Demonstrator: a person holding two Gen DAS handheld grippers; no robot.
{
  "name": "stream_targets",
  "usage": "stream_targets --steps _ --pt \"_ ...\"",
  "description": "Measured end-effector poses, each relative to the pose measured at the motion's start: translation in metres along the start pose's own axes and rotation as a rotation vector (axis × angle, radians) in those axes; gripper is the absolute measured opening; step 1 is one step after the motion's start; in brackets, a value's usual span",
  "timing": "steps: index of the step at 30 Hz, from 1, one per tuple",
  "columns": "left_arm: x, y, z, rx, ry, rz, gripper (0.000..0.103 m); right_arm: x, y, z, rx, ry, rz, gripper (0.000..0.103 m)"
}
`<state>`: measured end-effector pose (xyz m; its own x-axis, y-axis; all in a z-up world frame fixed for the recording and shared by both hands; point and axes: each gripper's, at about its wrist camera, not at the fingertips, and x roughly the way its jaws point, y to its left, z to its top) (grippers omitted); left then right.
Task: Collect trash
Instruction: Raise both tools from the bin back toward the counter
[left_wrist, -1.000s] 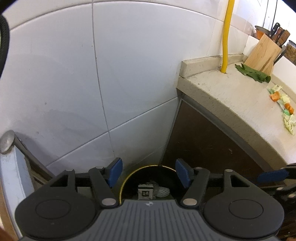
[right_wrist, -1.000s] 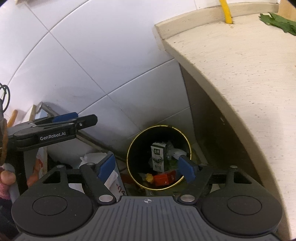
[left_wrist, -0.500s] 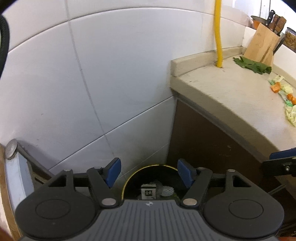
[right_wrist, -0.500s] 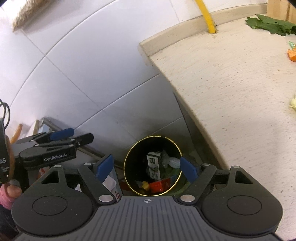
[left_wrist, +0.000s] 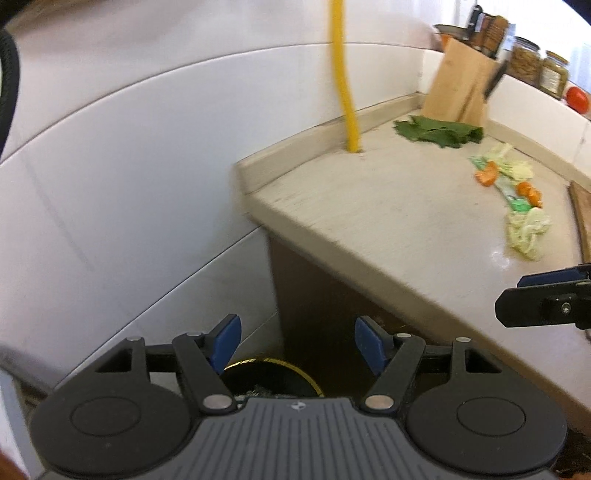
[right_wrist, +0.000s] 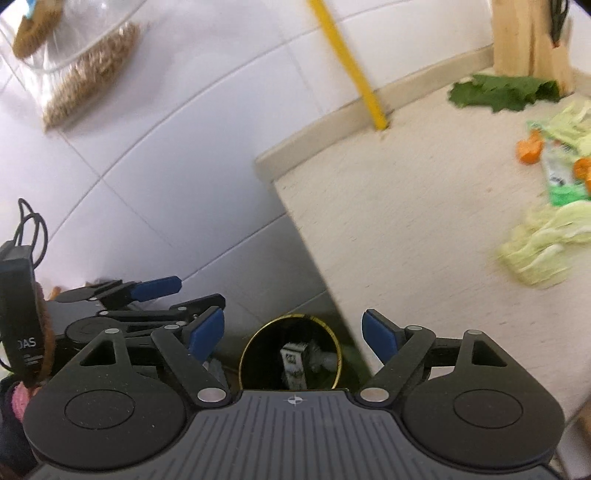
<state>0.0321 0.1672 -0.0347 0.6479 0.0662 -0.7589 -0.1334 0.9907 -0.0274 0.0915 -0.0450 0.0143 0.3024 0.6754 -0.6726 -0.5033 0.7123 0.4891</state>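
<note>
Bin (right_wrist: 290, 354): gold-rimmed, floor beside desk (right_wrist: 424, 221), carton inside. Both grippers, left (left_wrist: 297, 341) and right (right_wrist: 291, 332): jaws open, empty, now risen from bin toward desk scraps (right_wrist: 546, 247); next pickup likely.

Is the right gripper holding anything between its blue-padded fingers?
No, the right gripper is open and empty above the gold-rimmed black bin.
</note>
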Motion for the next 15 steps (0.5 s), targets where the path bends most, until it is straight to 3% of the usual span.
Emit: stream_targets --steps 15 --pt "0.013 -0.075 0.043 0.144 -0.027 -0.109 0.068 -0.037 -0.060 0.008 0.108 -0.114 -0.102 0.088"
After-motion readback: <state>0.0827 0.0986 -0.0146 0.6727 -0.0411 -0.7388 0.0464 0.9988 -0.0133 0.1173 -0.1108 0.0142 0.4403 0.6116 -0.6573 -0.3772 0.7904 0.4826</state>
